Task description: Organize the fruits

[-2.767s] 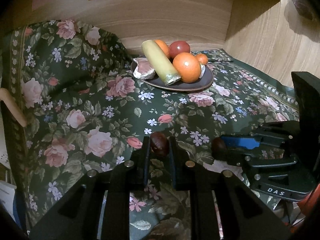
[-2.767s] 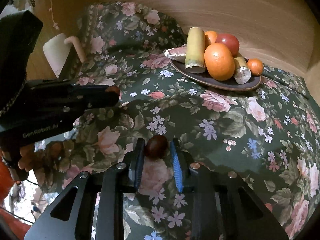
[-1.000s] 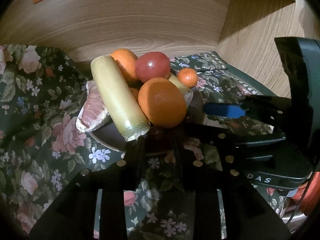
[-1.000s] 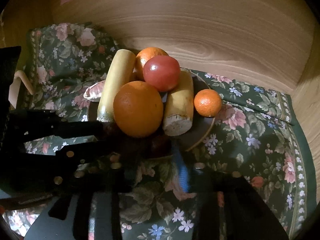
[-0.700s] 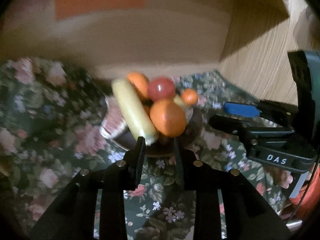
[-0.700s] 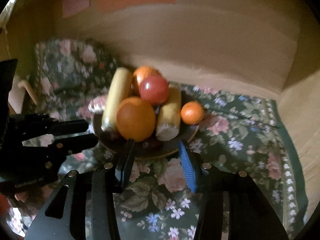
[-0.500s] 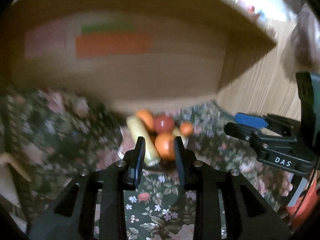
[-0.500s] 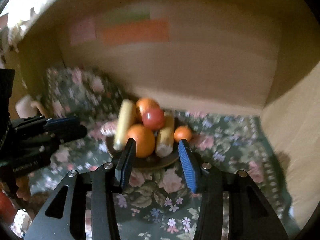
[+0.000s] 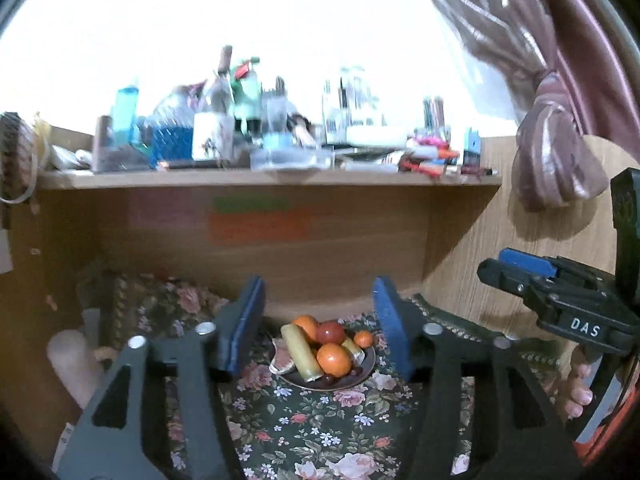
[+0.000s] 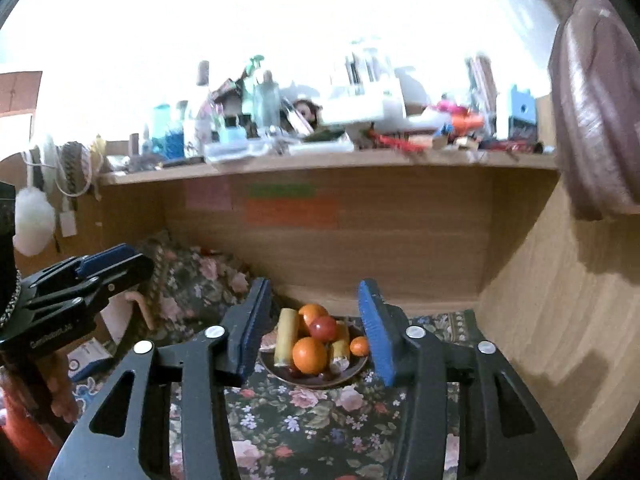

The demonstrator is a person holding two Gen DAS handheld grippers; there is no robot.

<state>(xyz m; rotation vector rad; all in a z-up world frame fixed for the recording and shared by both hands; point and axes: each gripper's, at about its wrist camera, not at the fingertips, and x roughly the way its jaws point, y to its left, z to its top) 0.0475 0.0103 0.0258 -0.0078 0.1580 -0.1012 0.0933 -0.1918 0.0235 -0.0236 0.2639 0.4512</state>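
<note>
Dark plate (image 9: pixel 366 374): on floral cloth (image 9: pixel 304 432) under shelf (image 9: pixel 264 178); holds oranges, tomato (image 9: pixel 330 332), cut stalks.
Left gripper (image 9: pixel 318 330): wide open, empty, well back.
Right gripper (image 10: pixel 312 326): wide open, empty.

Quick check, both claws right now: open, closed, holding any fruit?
Left claw: open, holding nothing, pulled back from the plate.
Right claw: open, holding nothing, also back from the plate.

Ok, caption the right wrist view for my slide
Open right tool framing a plate of fruit on floral cloth under a cluttered shelf.
</note>
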